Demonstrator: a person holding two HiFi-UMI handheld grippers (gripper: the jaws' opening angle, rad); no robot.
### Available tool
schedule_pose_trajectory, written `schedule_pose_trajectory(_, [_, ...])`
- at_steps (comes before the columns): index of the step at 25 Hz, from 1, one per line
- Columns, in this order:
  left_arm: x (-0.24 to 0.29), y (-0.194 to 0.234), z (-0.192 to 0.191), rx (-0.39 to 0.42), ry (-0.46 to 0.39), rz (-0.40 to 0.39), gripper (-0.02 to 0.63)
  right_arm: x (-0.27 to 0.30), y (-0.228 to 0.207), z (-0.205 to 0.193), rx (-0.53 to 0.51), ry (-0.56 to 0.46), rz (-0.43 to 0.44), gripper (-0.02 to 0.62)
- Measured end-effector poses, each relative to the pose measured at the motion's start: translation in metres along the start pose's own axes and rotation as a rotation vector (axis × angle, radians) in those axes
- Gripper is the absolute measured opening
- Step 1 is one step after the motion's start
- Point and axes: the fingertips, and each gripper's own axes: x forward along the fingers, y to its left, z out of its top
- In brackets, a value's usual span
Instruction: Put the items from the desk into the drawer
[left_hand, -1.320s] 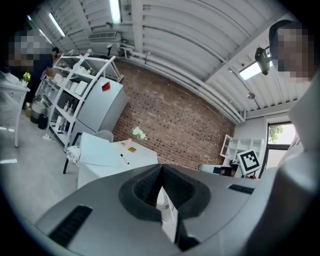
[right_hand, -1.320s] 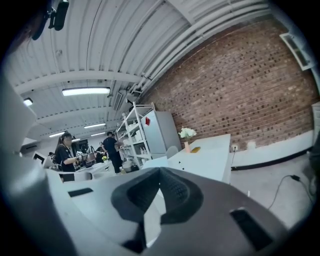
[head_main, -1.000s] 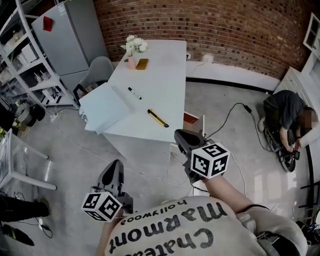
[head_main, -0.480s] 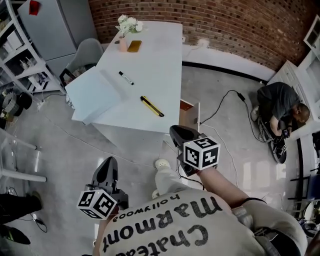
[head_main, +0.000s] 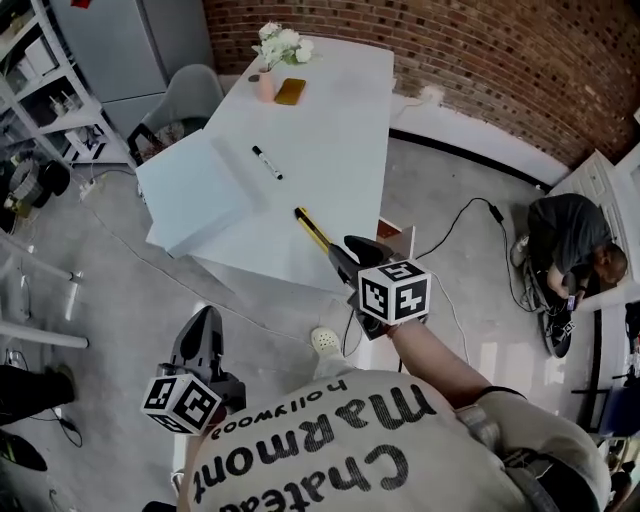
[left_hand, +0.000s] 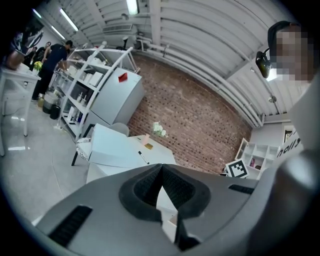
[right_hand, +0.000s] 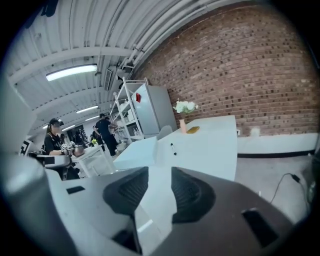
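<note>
In the head view I saw the yellow-and-black tool (head_main: 313, 230) lying near the front edge of the desk (head_main: 340, 120), just ahead of the right gripper (head_main: 343, 258). A marker (head_main: 267, 163) lay farther back. The left gripper (head_main: 200, 335) hung low, off the desk.

In the left gripper view its jaws met at the tips, empty.

In the right gripper view the jaws had just been opening and stood apart, with nothing between them.
</note>
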Motion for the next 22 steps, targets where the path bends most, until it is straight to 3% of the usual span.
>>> schedule_pose_trajectory(8, [0.042, 0.013, 0.02, -0.012, -0.036, 0.051, 0.002, 0.062, -0.015, 0.019, -0.034, 0.074, 0.062, 0.155])
schedule_pose_trajectory(22, [0.064, 0.053, 0.022, -0.062, -0.044, 0.207, 0.002, 0.154, -0.044, -0.027, -0.1, 0.351, 0.081, 0.183])
